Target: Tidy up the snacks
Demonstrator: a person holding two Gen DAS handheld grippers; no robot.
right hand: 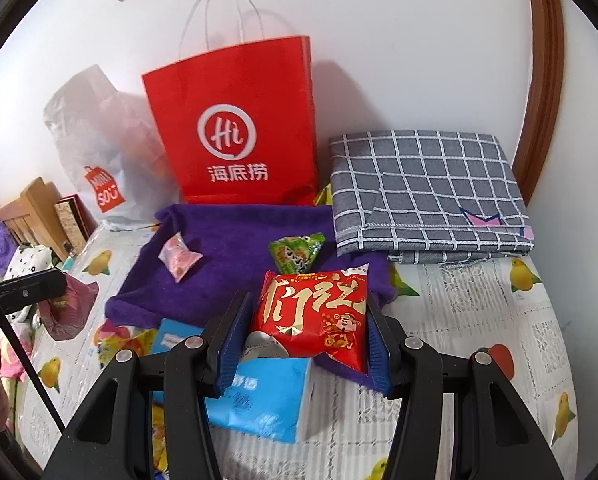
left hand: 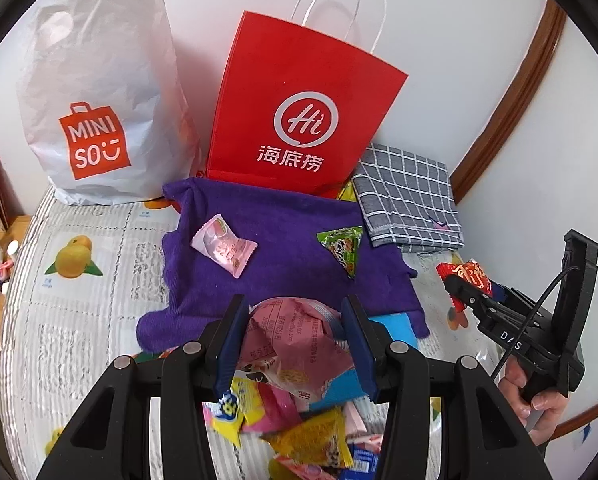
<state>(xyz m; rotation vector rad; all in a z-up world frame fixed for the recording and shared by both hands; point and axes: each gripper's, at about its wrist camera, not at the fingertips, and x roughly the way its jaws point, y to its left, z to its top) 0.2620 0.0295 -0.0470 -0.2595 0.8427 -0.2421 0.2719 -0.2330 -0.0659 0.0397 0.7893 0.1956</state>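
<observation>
Now pink snack bag [left hand: 295, 344] pinched by left gripper [left hand: 297, 344] fingers; red snack packet [right hand: 313, 316] pinched by right gripper [right hand: 305, 336] fingers, above purple towel [right hand: 235, 256].

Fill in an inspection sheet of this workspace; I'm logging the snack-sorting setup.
Surface: fruit-print cover, purple towel spread on it.
Job's things: pink candy and green triangular packet on the towel; loose snack pile nearer.
Clutter: red paper bag, white Miniso bag, folded checked cloth, blue tissue pack.
Grippers: left gripper holds pink wrapper; right gripper holds red packet.
Cables: black cable on right gripper.
Surroundings: white wall, wooden trim.
</observation>
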